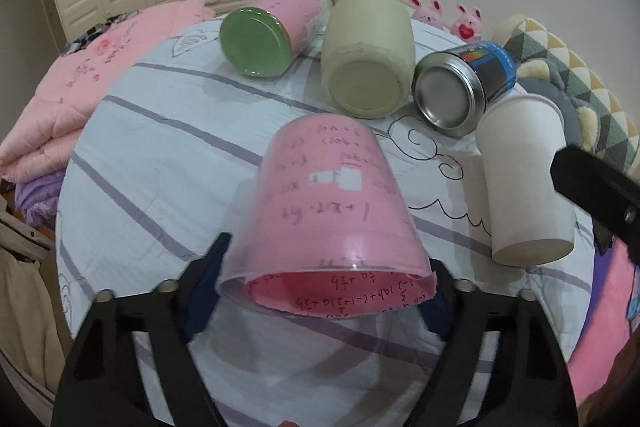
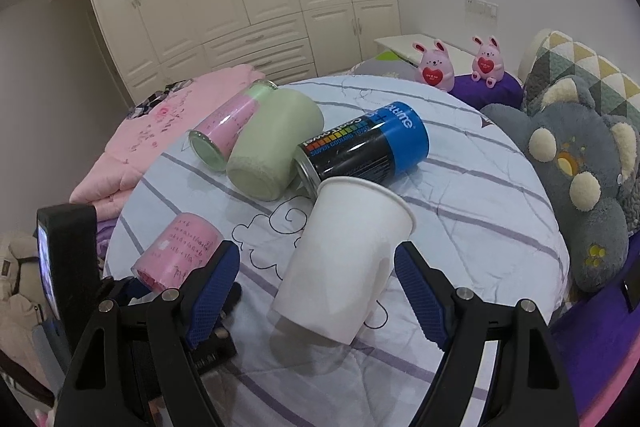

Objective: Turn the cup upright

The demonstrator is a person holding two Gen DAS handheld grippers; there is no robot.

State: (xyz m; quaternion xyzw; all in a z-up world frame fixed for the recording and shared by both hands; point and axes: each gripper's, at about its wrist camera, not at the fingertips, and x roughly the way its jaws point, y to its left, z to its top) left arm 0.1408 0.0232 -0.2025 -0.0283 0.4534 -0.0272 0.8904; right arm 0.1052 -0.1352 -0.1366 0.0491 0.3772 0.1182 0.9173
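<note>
A clear plastic cup lined with pink paper [image 1: 332, 219] lies tilted with its mouth toward my left gripper [image 1: 326, 291], whose blue pads press its rim on both sides. It also shows in the right wrist view [image 2: 176, 251]. A white paper cup [image 2: 344, 259] lies on the bed between the open fingers of my right gripper [image 2: 316, 291], mouth away; the pads stand clear of it. It shows in the left wrist view [image 1: 524, 179] too.
On the striped sheet [image 1: 160, 155] lie a pink-green glass jar [image 1: 272, 31], a pale green cup [image 1: 366, 55] and a blue-black tin can [image 1: 464, 83], all on their sides. A pink quilt [image 1: 80, 79] lies left; plush toys and a grey cushion [image 2: 576, 167] sit right.
</note>
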